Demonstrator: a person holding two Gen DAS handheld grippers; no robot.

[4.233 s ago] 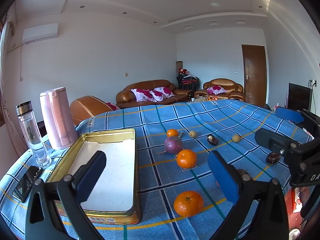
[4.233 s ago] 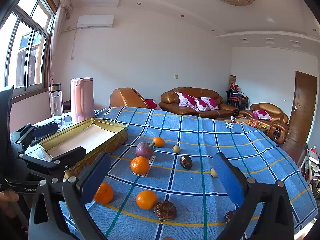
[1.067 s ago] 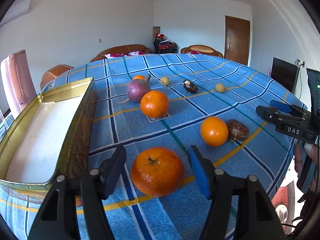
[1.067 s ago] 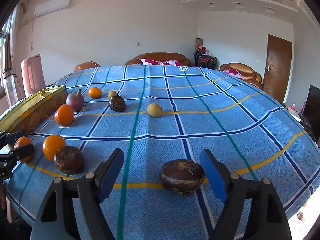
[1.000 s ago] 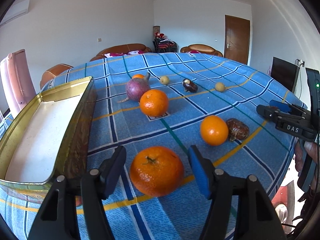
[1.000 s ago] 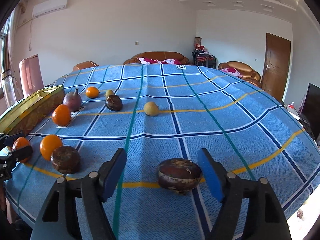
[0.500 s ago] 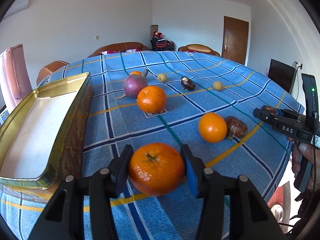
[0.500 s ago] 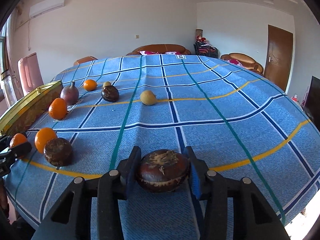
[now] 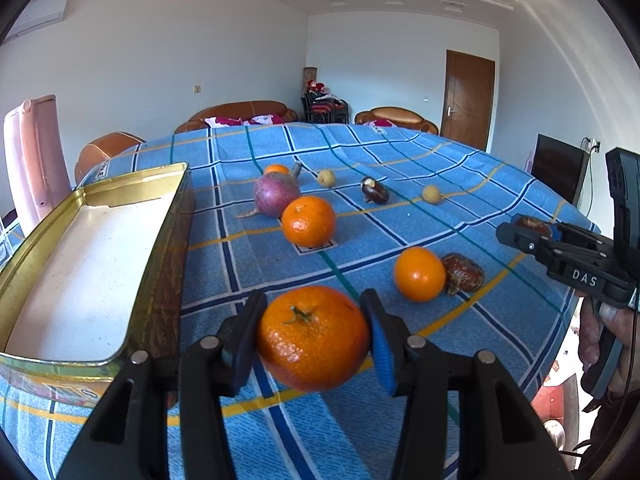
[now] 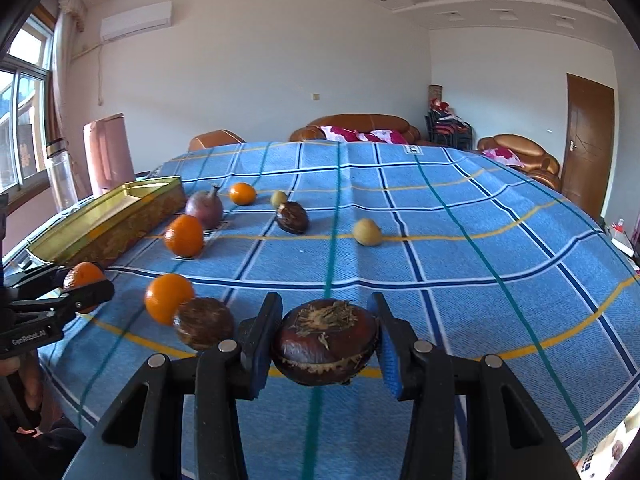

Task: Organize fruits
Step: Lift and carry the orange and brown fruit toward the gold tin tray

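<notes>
My left gripper (image 9: 314,322) is shut on a large orange (image 9: 312,344), its blue pads pressing both sides, just right of the empty gold tin (image 9: 132,184). My right gripper (image 10: 326,334) is shut on a round dark brown fruit (image 10: 326,344) near the table's front edge. On the blue checked cloth lie an orange (image 9: 419,274) touching another brown fruit (image 9: 462,273), an orange (image 9: 308,221), a purple fruit (image 9: 276,199), a small orange (image 9: 276,169), a dark fruit (image 9: 375,195) and two small yellow fruits (image 9: 432,194).
A pink kettle (image 9: 34,160) and a clear bottle (image 10: 60,176) stand behind the tin at the left. A hand (image 9: 600,332) holds the right gripper beyond the table's right edge. Sofas and a door lie past the far edge.
Both pairs of jaws stood apart around their fruit a second ago and have closed onto it. The right gripper has since tilted up a little with the brown fruit.
</notes>
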